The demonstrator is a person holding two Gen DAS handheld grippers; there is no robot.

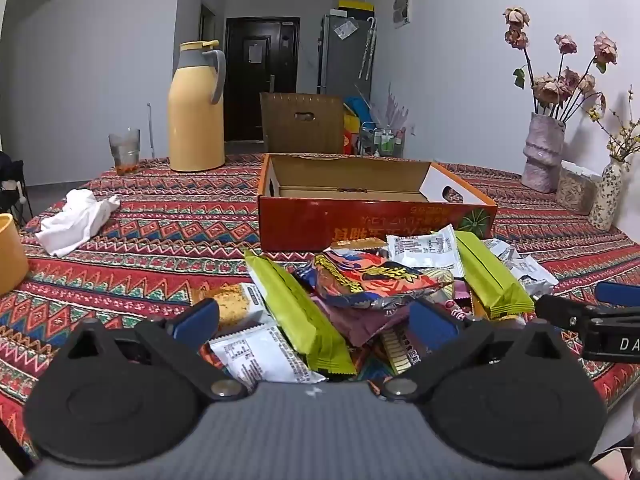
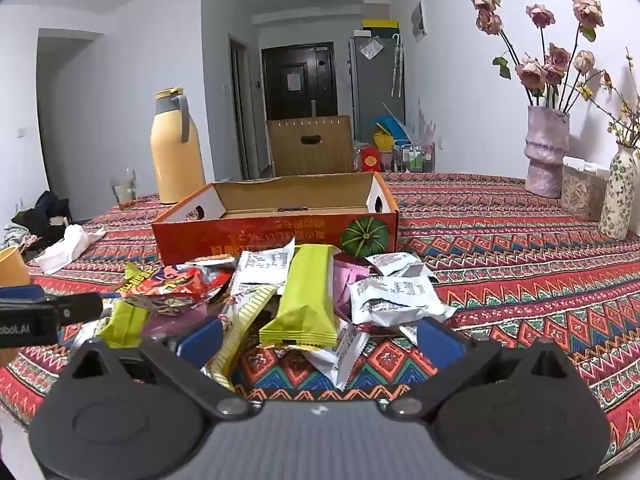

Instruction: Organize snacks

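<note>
Right now, as I read it:
Snack pile: heaped on the desk (image 2: 520, 248) in front of me, just short of the orange box (image 1: 376, 216), which stands open and looks empty.
Left fingers (image 1: 316, 320): spread as wide as they go, holding nothing; they straddle a green bar packet (image 1: 296, 312).
Right fingers (image 2: 320, 338): also wide open and empty, over another green bar packet (image 2: 304, 300).
Long axis: each green bar runs roughly away from me toward the box, so it lies along my fingers rather than across them.
Nearer hand: right for its bar, which lies on top and clear; the left one is half buried under a red crinkled bag (image 1: 376, 276).
Judgement: close across the bar's narrow width, then carry forward to the box.
</note>
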